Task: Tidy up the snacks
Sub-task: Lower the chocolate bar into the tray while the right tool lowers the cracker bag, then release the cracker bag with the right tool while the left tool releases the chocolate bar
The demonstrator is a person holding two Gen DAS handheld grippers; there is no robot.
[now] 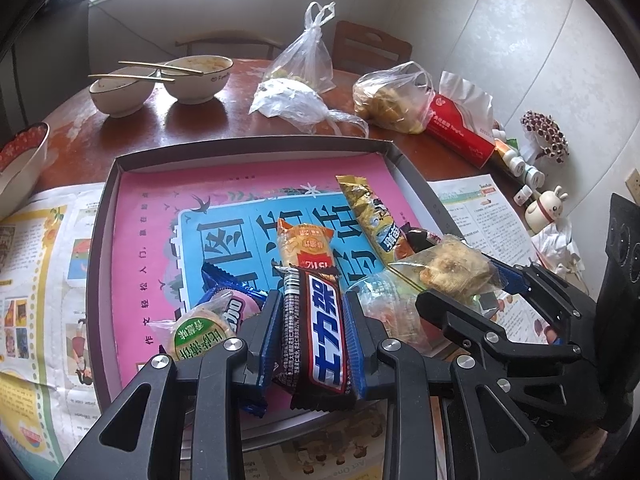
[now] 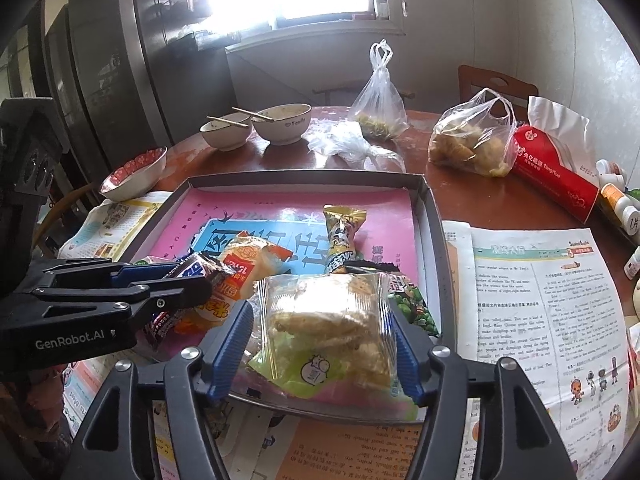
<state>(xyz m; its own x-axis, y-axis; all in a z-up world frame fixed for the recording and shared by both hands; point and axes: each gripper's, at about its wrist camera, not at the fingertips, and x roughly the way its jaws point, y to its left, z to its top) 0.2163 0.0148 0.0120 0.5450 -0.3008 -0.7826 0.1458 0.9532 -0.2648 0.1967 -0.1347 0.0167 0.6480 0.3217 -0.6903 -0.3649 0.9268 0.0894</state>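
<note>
Two white bowls (image 1: 160, 84) with chopsticks (image 1: 160, 67) laid across them stand at the far side of the brown table (image 1: 208, 124). Clear plastic bags (image 1: 390, 98) lie beside a red tissue pack (image 1: 460, 130). Newspaper (image 2: 536, 300) covers the near tabletop.

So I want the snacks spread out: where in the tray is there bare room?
Free: the pink mat's far strip along the tray's back wall and its left side. Crowded: the near right corner, around the chocolate bar and clear cracker packet.

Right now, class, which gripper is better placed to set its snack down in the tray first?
Right gripper: its jaws stand apart around the clear packet; the left gripper clamps the chocolate bar.
</note>
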